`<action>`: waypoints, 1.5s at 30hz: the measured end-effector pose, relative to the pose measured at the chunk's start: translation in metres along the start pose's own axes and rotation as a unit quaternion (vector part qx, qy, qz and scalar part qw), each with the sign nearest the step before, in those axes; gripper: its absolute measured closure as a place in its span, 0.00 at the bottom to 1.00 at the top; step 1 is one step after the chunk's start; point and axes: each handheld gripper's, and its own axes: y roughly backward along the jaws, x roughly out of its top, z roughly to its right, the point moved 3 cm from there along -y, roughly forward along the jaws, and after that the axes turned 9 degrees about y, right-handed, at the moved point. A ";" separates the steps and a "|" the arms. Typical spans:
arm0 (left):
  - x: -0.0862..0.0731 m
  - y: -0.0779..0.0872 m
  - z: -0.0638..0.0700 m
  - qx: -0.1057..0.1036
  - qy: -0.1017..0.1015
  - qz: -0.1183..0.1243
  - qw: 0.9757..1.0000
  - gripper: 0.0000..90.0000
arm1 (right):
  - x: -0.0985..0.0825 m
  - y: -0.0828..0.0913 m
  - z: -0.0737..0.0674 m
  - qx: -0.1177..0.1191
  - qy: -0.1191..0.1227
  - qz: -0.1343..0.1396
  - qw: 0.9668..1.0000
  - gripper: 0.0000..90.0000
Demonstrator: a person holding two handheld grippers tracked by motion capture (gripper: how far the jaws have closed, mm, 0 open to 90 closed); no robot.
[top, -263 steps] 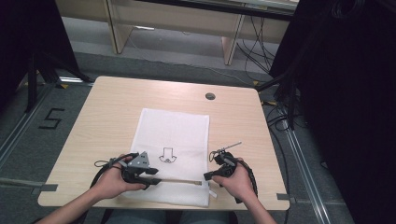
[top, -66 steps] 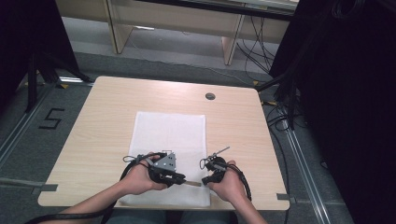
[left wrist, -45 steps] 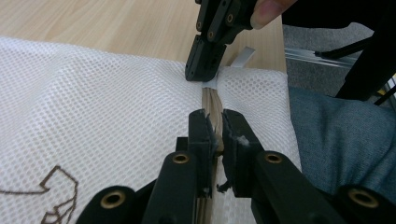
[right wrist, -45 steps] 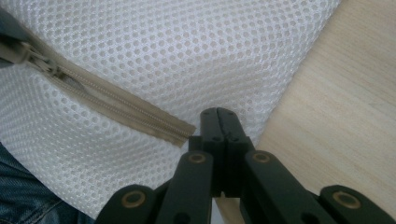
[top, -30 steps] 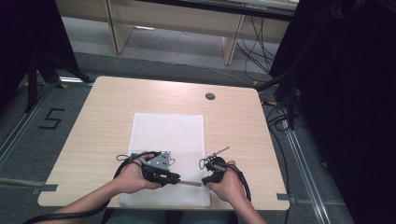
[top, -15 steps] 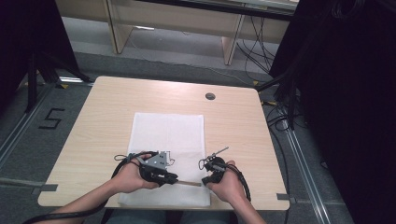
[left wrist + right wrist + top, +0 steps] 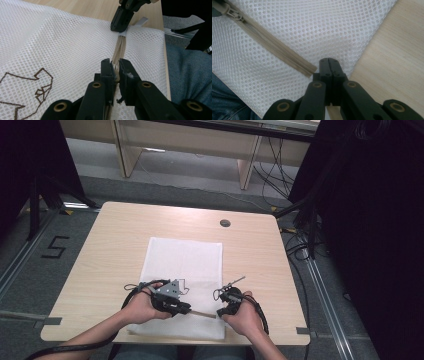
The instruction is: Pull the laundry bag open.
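Left gripper view: I have the left gripper point(image 7: 114, 72) pinching the zipper pull at lower centre. My right gripper point(image 7: 329, 67), jaws pressed together, clamps the mesh bag point(image 7: 183, 260) by the zipper point(image 7: 272, 41) end, probably anchoring it on the counter point(image 7: 110, 245).

A lab: taped floor number point(image 7: 54, 247), trailing cables point(image 7: 272, 167), bare wooden table point(image 7: 115, 240).

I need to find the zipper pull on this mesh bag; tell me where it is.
The zipper pull sits at the top left of the right gripper view, on the beige zipper. In the high view, that zipper lies along the bag's near edge, between the two grippers.
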 end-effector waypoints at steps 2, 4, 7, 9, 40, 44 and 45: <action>0.000 -0.001 -0.001 0.001 0.006 0.003 1.000 0.91 | 0.000 0.000 0.000 -0.003 0.003 0.001 1.000 1.00; 0.001 -0.002 -0.002 0.001 0.007 0.004 1.000 0.91 | 0.001 0.000 0.000 -0.007 -0.003 0.001 1.000 1.00; 0.001 -0.002 -0.004 0.005 0.008 0.004 1.000 0.91 | 0.001 0.000 0.000 -0.009 -0.009 0.003 1.000 1.00; 0.001 -0.002 -0.006 0.003 0.010 0.004 1.000 0.91 | 0.002 0.000 0.001 -0.011 -0.010 0.001 1.000 1.00; 0.000 0.002 0.004 -0.022 -0.003 0.000 1.000 0.91 | 0.003 -0.001 -0.005 -0.033 0.010 -0.005 0.999 1.00; 0.000 0.000 0.004 -0.024 0.001 -0.002 1.000 0.91 | 0.005 -0.002 -0.007 -0.044 0.023 -0.006 0.999 1.00; 0.000 -0.001 0.004 -0.026 -0.003 -0.002 1.000 0.91 | 0.005 -0.001 -0.007 -0.043 0.028 -0.008 0.999 1.00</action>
